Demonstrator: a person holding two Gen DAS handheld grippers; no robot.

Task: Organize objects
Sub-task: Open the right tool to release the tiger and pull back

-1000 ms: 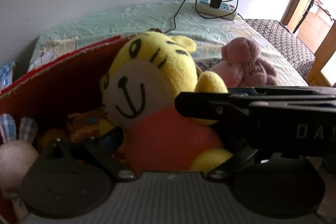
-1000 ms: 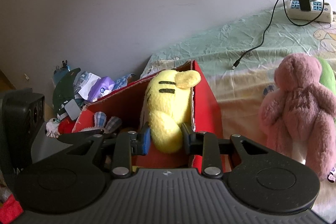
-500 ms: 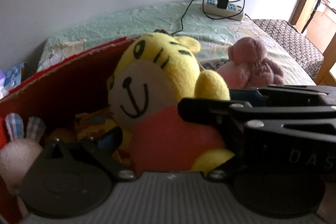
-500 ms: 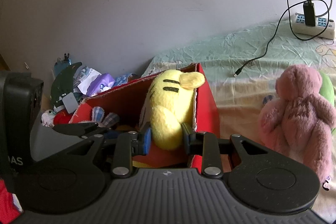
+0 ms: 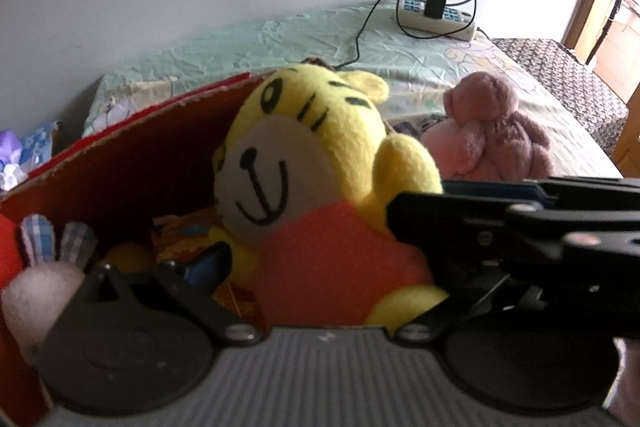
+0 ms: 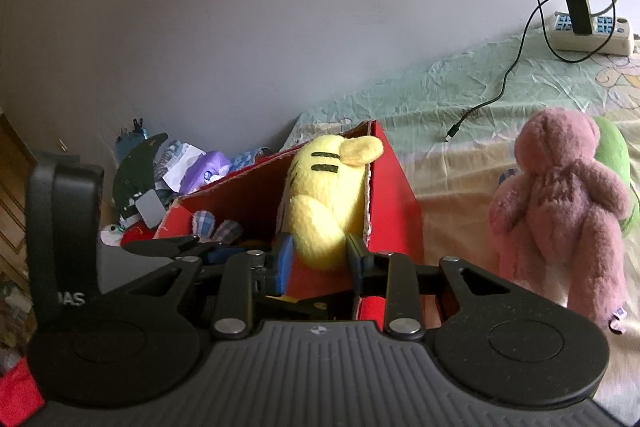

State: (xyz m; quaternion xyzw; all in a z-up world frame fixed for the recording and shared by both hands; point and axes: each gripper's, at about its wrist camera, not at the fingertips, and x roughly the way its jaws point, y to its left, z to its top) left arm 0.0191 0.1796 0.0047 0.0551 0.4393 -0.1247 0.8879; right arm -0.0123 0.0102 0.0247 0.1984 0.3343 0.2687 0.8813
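Note:
A yellow tiger plush (image 5: pixel 304 163) in an orange shirt sits upright in the red cardboard box (image 5: pixel 120 167), against its right wall. My left gripper (image 5: pixel 320 267) stands open around the plush's body; only its left finger (image 5: pixel 208 263) shows, and the right one is hidden behind the other gripper. My right gripper (image 6: pixel 320 255) is shut on the tiger plush's (image 6: pixel 320 195) yellow arm, both pads pressing it. From the right it reaches across the left wrist view. A pink bear plush (image 6: pixel 560 195) sits on the bed right of the box (image 6: pixel 396 203).
A bunny plush with checked ears (image 5: pixel 40 283) lies in the box's left part. A green plush (image 6: pixel 612 155) peeks out behind the bear. A power strip (image 6: pixel 592 31) with charger and cable lies on the bed by the wall. Clutter (image 6: pixel 160 171) is piled left of the box.
The left gripper's jaws have spread a little wider around the tiger plush. The right gripper keeps the same hold on the arm. Both views have shifted only slightly.

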